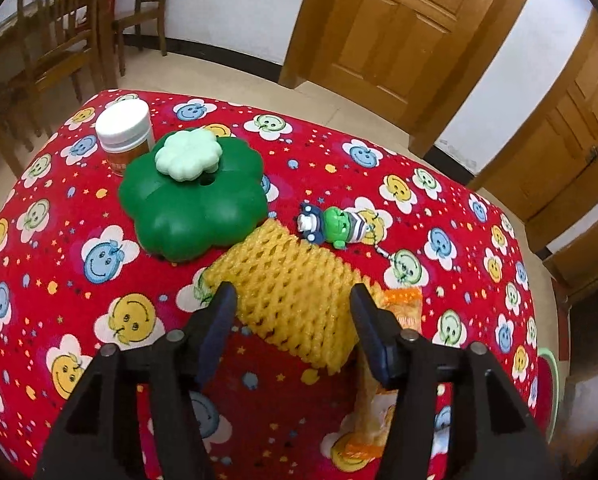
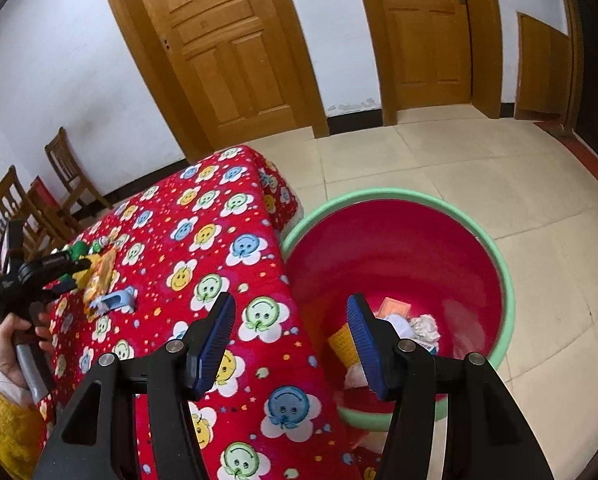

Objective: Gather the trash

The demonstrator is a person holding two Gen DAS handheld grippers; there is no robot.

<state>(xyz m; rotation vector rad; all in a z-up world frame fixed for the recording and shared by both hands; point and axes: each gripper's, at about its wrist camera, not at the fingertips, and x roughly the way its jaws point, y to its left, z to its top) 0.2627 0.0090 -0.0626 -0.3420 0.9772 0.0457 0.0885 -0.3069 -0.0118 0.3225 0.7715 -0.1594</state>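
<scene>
A yellow foam fruit net (image 1: pixel 295 292) lies on the red smiley tablecloth (image 1: pixel 79 264). My left gripper (image 1: pixel 293 296) is open, its fingers on either side of the net's near part, just above it. An orange snack wrapper (image 1: pixel 383 408) lies under the right finger. My right gripper (image 2: pixel 291 308) is open and empty, above the table's edge and the red basin (image 2: pixel 399 240) with a green rim on the floor. The basin holds crumpled paper (image 2: pixel 425 326), an orange packet (image 2: pixel 395 306) and a yellow net piece (image 2: pixel 343 346). The left gripper (image 2: pixel 65 270) also shows in the right wrist view.
A green clover-shaped box (image 1: pixel 191 204) with a pale lid and a white-capped jar (image 1: pixel 125 134) stand at the table's far left. A small toy figure (image 1: pixel 335 226) lies beyond the net. A blue object (image 2: pixel 117 300) lies on the table. Wooden chairs (image 1: pixel 55 36) and doors (image 1: pixel 403 28) are behind.
</scene>
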